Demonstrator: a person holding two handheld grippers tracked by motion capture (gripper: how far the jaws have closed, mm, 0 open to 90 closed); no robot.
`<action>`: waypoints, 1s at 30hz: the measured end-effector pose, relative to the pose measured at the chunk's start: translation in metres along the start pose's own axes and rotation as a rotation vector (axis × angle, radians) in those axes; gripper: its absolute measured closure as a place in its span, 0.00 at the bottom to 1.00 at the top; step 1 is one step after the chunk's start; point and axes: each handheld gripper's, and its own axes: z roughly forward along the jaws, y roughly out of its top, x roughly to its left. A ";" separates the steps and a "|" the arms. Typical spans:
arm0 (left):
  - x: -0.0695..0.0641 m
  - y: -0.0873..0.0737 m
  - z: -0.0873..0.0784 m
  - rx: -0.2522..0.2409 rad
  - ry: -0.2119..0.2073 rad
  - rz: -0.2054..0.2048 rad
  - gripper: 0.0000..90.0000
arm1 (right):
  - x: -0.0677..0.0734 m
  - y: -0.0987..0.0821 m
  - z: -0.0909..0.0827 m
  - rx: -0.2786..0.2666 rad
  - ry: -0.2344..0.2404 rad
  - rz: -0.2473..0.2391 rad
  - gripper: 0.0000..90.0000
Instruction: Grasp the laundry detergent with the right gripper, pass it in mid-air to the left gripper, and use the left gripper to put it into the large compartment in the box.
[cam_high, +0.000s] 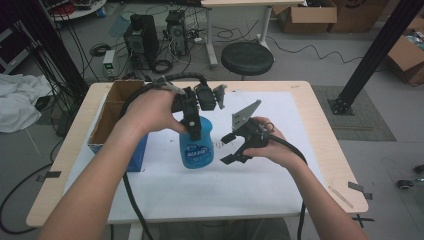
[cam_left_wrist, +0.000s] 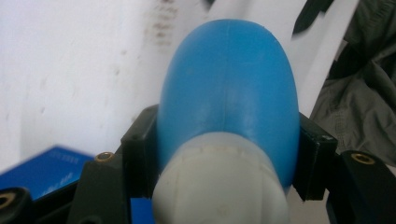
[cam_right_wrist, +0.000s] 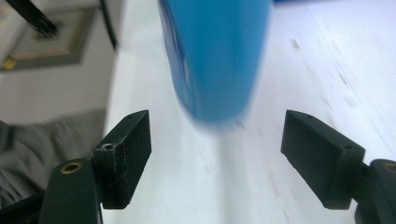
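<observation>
The left gripper (cam_high: 192, 131) clamps a blue plastic bottle (cam_high: 196, 147) near its pale cap (cam_left_wrist: 219, 186); the right gripper (cam_high: 229, 148) gapes wide beside it.

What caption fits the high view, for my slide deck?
Left gripper clamps a blue bottle upright on the table; open right gripper waits beside it.
</observation>
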 end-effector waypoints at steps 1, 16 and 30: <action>0.004 -0.004 -0.004 0.001 0.005 -0.034 0.43 | -0.001 -0.003 -0.003 0.031 -0.015 0.007 0.26; 0.064 -0.071 -0.068 -0.053 0.074 -0.565 0.43 | -0.027 -0.046 -0.058 0.384 -0.184 0.106 0.26; 0.102 -0.140 -0.108 -0.029 0.103 -1.025 0.43 | -0.033 -0.068 -0.090 0.463 -0.271 0.144 0.27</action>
